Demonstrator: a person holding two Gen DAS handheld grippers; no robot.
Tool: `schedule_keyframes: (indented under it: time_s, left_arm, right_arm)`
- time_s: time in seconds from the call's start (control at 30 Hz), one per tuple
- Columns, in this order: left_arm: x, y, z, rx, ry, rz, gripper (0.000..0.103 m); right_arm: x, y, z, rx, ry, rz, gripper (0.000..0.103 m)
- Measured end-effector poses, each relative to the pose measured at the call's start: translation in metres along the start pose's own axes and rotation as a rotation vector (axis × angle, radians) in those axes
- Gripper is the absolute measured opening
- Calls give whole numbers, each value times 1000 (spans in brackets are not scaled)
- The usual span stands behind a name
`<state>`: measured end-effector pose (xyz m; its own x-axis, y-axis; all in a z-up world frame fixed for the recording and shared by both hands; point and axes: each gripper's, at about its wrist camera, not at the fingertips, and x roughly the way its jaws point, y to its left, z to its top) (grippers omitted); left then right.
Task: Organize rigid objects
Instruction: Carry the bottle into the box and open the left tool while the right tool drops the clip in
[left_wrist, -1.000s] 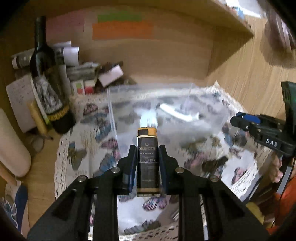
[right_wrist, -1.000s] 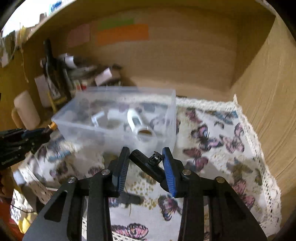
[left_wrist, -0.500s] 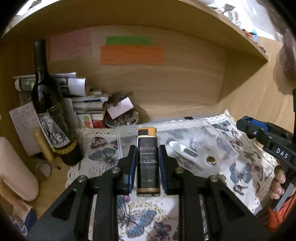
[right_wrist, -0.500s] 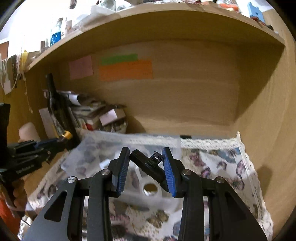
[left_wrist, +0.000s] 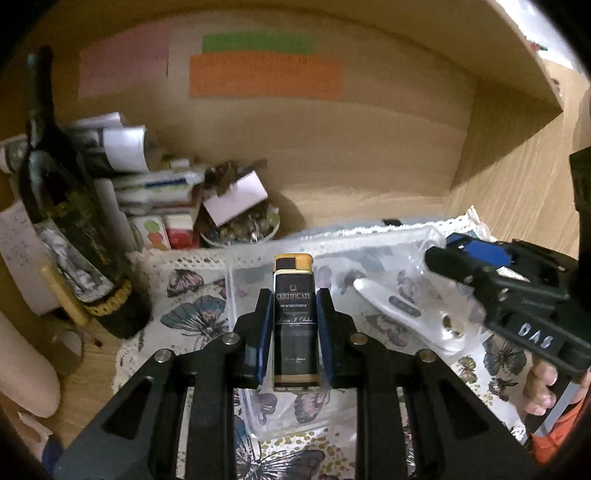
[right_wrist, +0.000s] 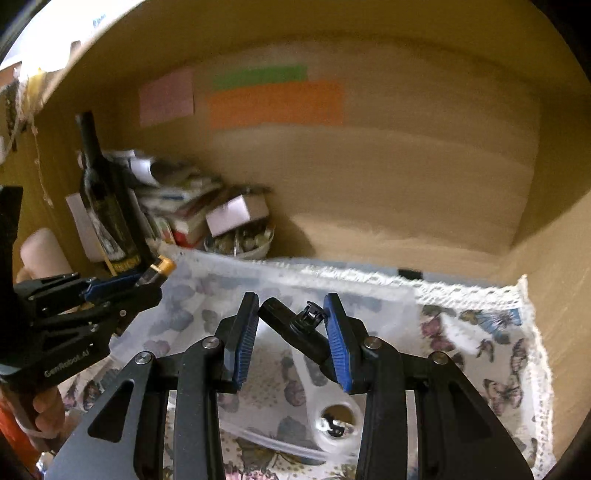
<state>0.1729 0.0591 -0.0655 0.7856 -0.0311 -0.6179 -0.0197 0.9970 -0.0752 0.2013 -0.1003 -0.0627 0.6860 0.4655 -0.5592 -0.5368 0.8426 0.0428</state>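
Note:
My left gripper (left_wrist: 294, 299) is shut on a black lighter (left_wrist: 294, 317) with a yellow cap and holds it above the near left part of a clear plastic box (left_wrist: 413, 240). My right gripper (right_wrist: 290, 317) is shut on a small black tool with a screw (right_wrist: 295, 332), above the same box (right_wrist: 280, 280). A white flat tool with a round hole (right_wrist: 325, 402) lies inside the box; it also shows in the left wrist view (left_wrist: 406, 317). The left gripper shows at the left of the right wrist view (right_wrist: 147, 280), and the right gripper at the right of the left wrist view (left_wrist: 443, 254).
The box stands on a butterfly-print cloth with a lace edge (right_wrist: 491, 332) in a wooden alcove. A dark wine bottle (left_wrist: 70, 229), stacked papers and small boxes (left_wrist: 155, 184) and a bowl of small items (left_wrist: 243, 229) crowd the back left. Coloured notes (left_wrist: 266, 74) hang on the back wall.
Both grippers rose and tilted up from the box, then came back lower and closer over it. The right gripper has moved nearer the left one. Both grips are unchanged.

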Motion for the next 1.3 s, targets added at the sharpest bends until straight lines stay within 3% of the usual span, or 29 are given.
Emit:
schedule_keyframes:
  time_s: [0.23,0.47,0.53,0.63,0.7,0.8,0.9,1.0,1.1,1.3]
  left_arm:
    - [18,1,-7,0,53,-14,23]
    - [23,3,-10,-19,80,-19,23]
    - [19,3,-9,-20,74,-15,23]
    - [12,3,-8,-24,64,-15,24]
    - [5,2,-6,-25,52,-13,31]
    - [-15,-1,-5,-15,7,3,45]
    - [-32,-4,-7,-2,-30,5,62]
    - [-48,-9,-12,6,-53,4,72]
    - [-56,-16,-22,29,-54,4,77]
    - [-55,-30,-52,90,11,-11,78]
  right_arm:
    - [41,7,-13,-6,112,26,33]
    - [58,10,-18,-14,162,28,35]
    - [57,11,-18,-17,166,32,48]
    - [50,12,-17,-20,142,20,55]
    - [42,12,-14,-22,125,20,57]
    - [23,9,-9,-5,80,18,69]
    - [0,6,-5,3,27,14,71]
    - [-23,4,-6,1,-15,-5,77]
    - [-44,2,-13,-4,-41,-21,79]
    - [-69,-5,-36,4,-38,-39,81]
